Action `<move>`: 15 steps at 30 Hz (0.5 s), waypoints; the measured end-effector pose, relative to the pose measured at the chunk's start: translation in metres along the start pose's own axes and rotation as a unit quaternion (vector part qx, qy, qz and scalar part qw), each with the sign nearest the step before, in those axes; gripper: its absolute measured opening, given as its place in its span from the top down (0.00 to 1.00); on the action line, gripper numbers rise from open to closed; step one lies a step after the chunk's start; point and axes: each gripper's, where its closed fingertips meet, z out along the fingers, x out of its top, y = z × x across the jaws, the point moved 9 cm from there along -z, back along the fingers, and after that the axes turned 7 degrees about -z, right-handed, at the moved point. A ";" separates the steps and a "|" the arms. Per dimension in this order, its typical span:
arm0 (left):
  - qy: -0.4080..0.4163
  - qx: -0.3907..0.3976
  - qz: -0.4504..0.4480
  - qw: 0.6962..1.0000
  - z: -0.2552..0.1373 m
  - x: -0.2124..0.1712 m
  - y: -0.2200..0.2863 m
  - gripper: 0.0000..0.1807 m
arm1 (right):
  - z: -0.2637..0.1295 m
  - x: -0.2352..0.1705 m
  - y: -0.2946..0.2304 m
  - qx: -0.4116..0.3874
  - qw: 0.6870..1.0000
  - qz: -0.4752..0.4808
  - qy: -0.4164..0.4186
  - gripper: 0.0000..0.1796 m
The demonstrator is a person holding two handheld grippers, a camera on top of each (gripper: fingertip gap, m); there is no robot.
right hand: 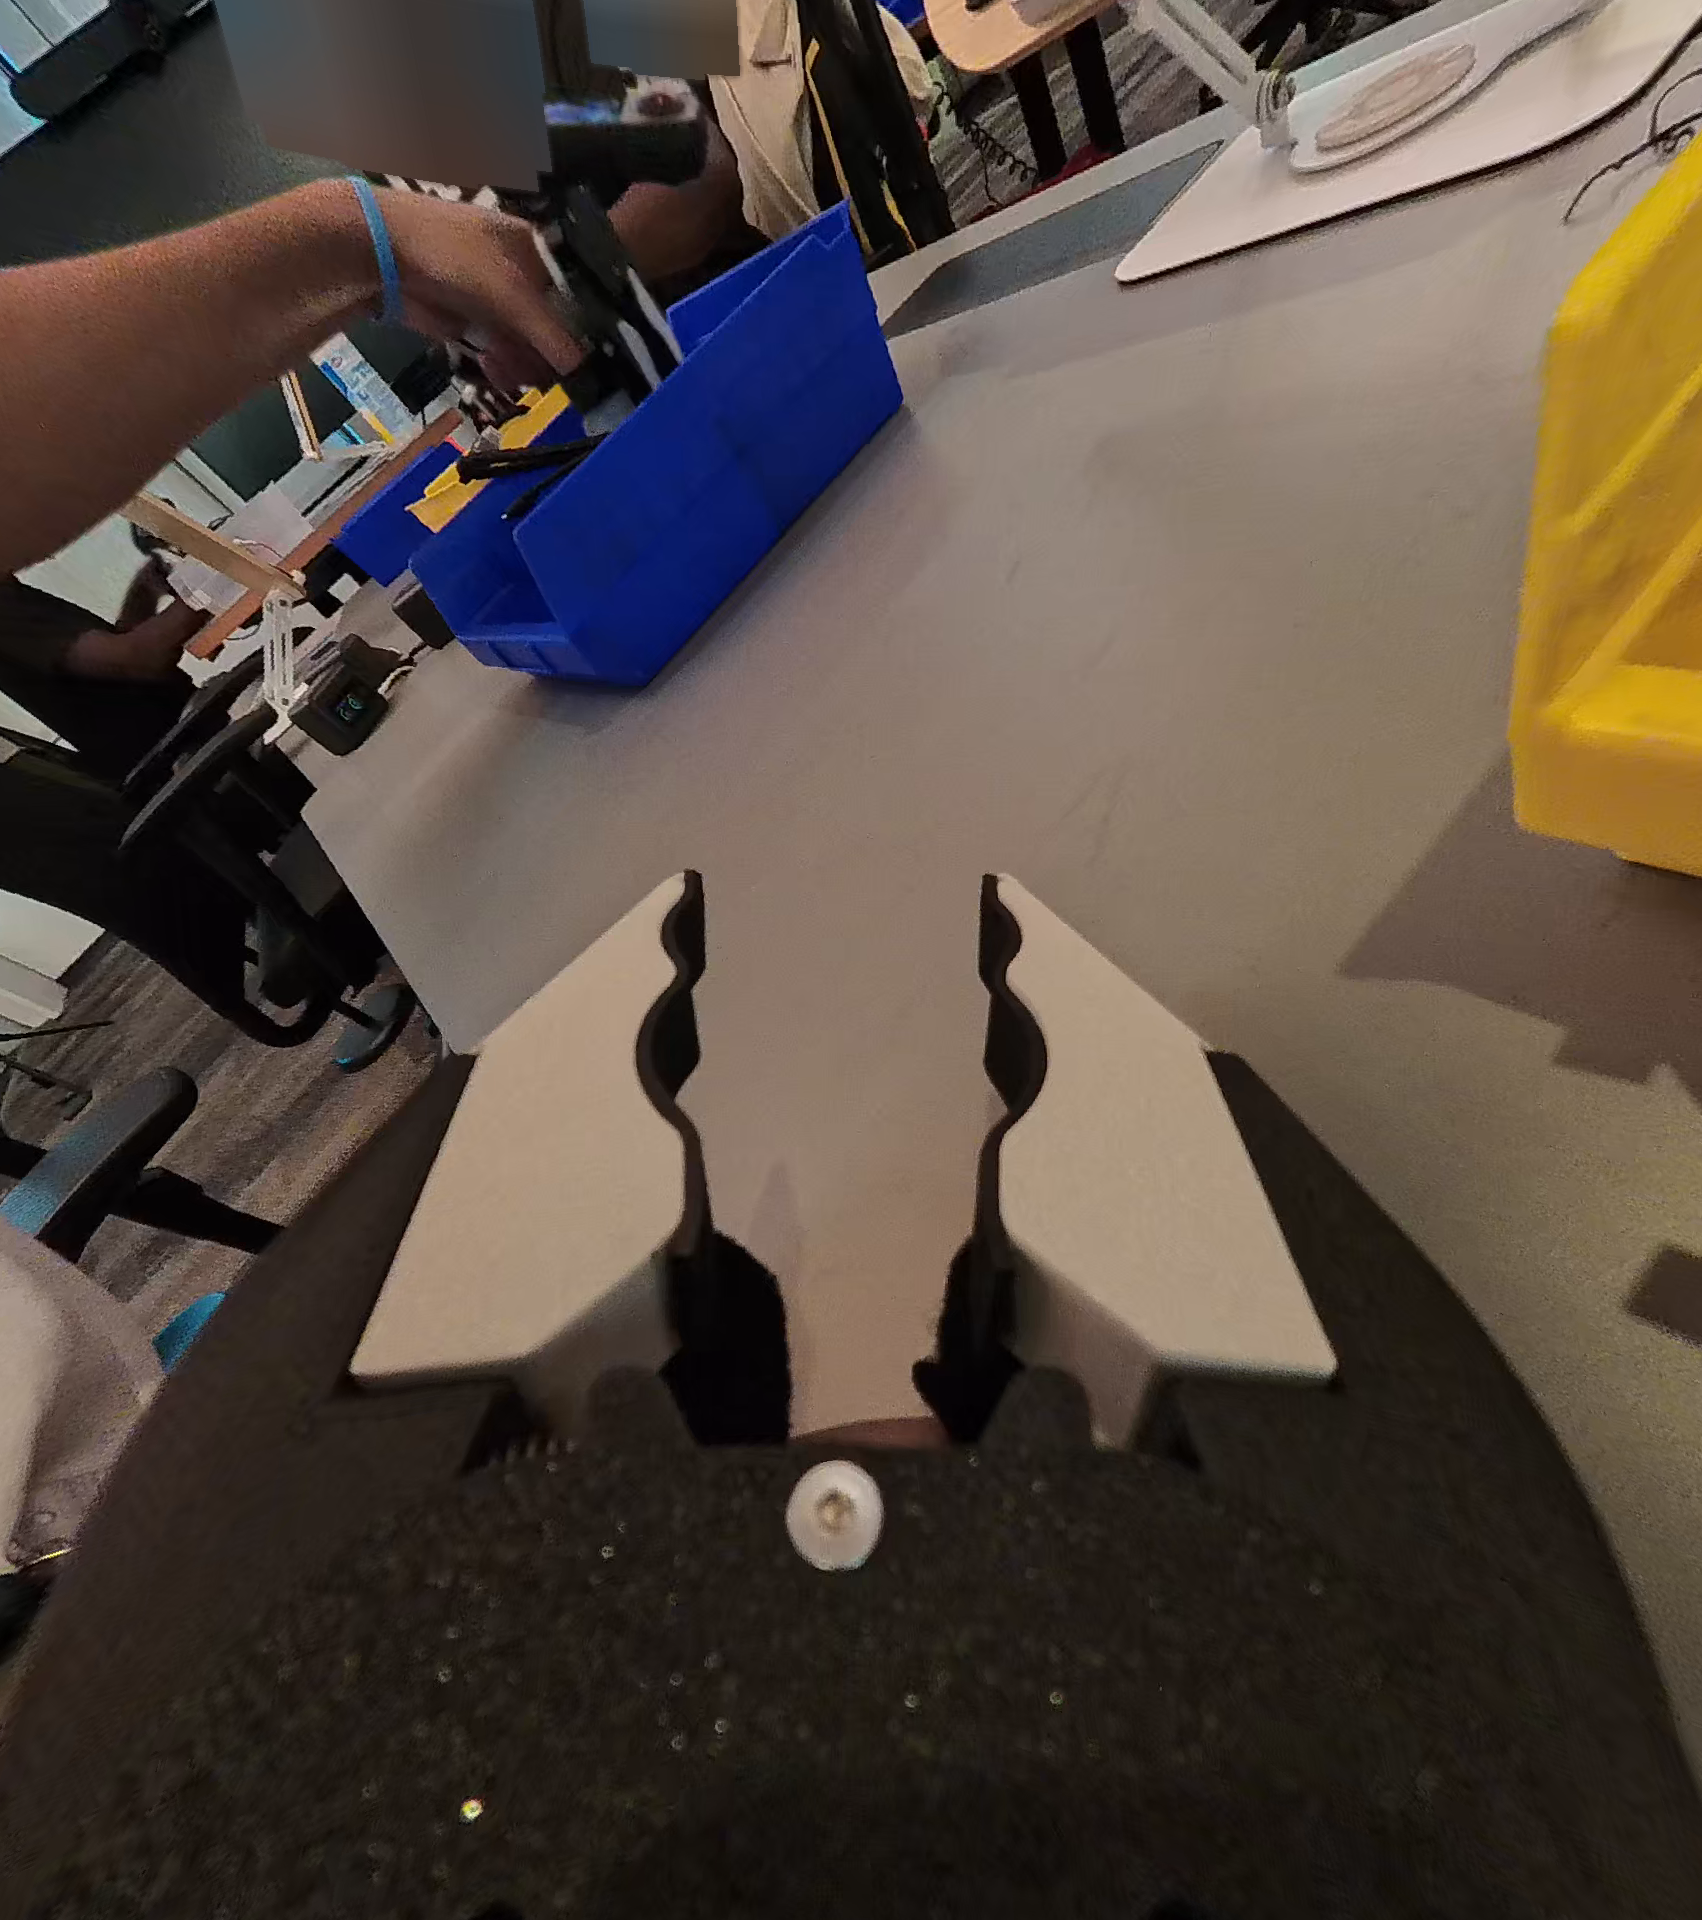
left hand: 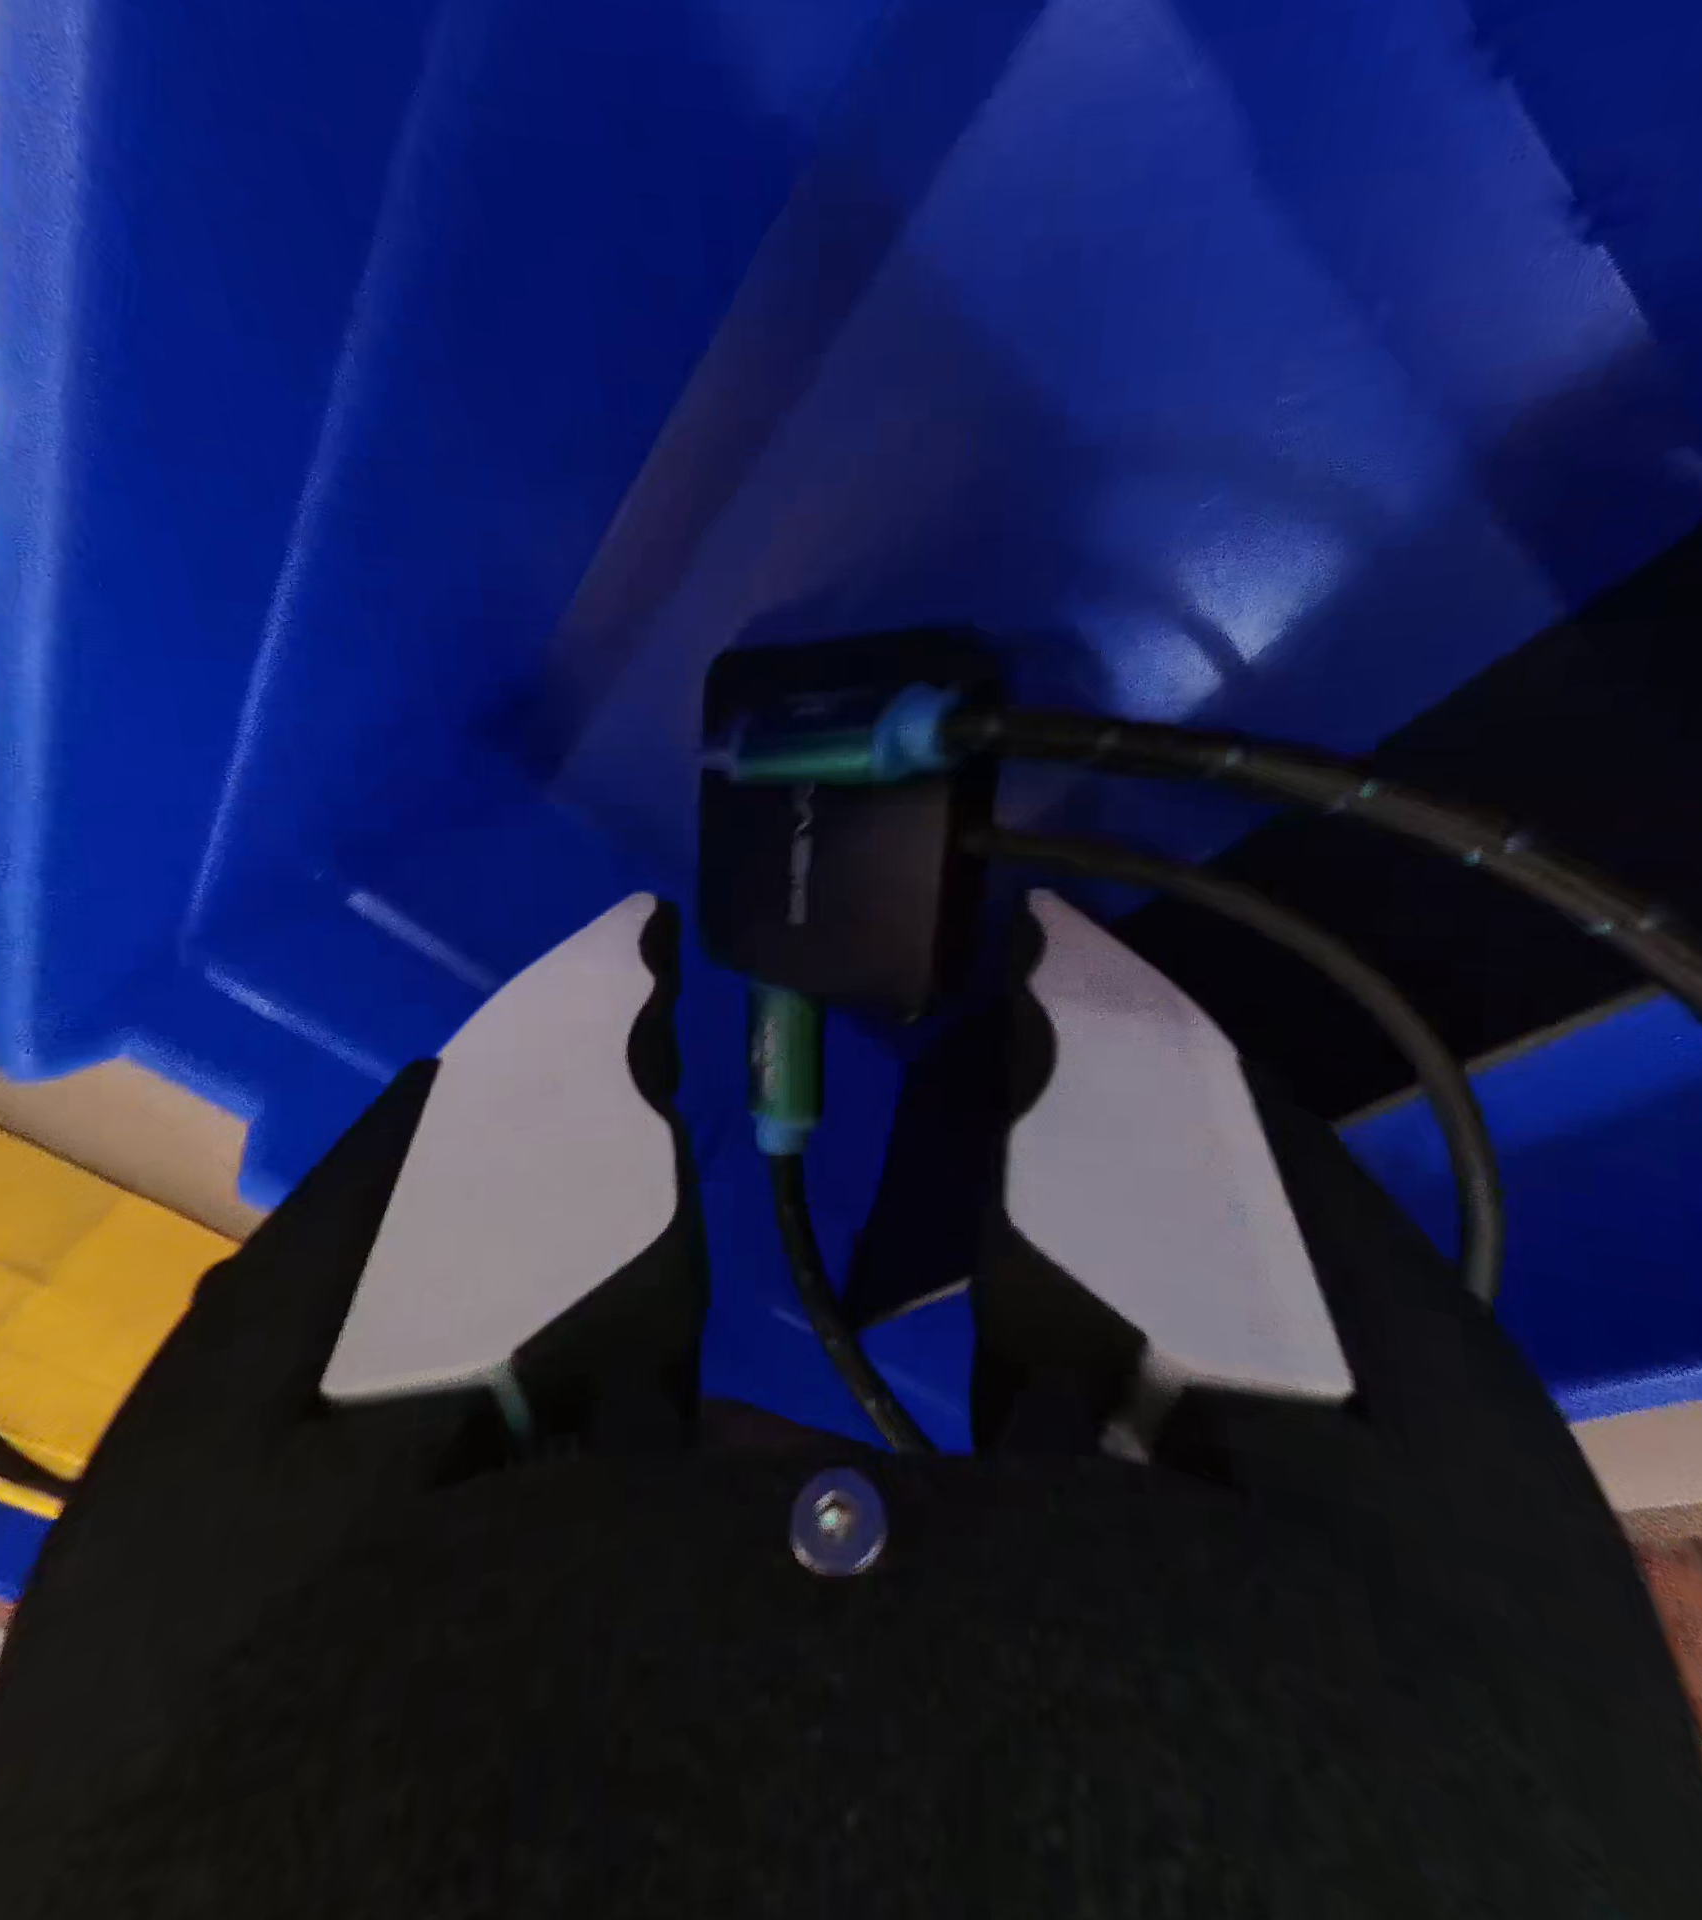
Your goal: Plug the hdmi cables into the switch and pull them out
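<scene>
The left gripper (left hand: 842,914) is spread wide with nothing between its white, wavy-edged fingers (left hand: 556,1143), poised inside a blue plastic bin (left hand: 307,520). Just ahead of its fingertips, slightly right of centre, lies the HDMI switch (left hand: 831,873), a small matte black box with rounded corners. A green-shelled HDMI plug (left hand: 782,1049) enters the switch's near face and sits between the fingers, its braided cable (left hand: 831,1320) running back toward the palm. A second green plug (left hand: 816,753) crosses the switch's far end, its thicker braided cable (left hand: 1449,821) arcing off to the right; a thinner black lead (left hand: 1346,977) curves away just below it. Both plugs look seated.

The switch is probably light and likely to slide or lift when a plug is tugged, so it wants bracing. The metal plug shells are rigid and give the firmest hold; the cables are limp and pulling on them would strain the joint.

The right gripper (right hand: 839,894) hangs released and empty over a smooth grey tabletop (right hand: 1138,623). Well ahead to its left sit the blue bin (right hand: 722,499) and the other gripper (right hand: 608,343) in a person's hand (right hand: 473,281); to its right stands a yellow bin (right hand: 1678,520).
</scene>
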 end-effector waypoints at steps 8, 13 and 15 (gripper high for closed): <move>0.027 0.123 0.054 0.990 -0.009 0.005 0.004 0.90 | 0.005 -0.001 -0.003 0.012 1.000 0.002 -0.009 0.71; 0.188 0.061 -0.050 0.979 -0.085 -0.005 0.000 0.92 | 0.004 0.000 -0.004 0.015 1.000 0.005 0.000 0.71; 0.275 -0.008 -0.091 0.957 -0.119 -0.016 0.008 0.93 | 0.003 0.001 -0.006 0.017 1.000 0.002 0.004 0.71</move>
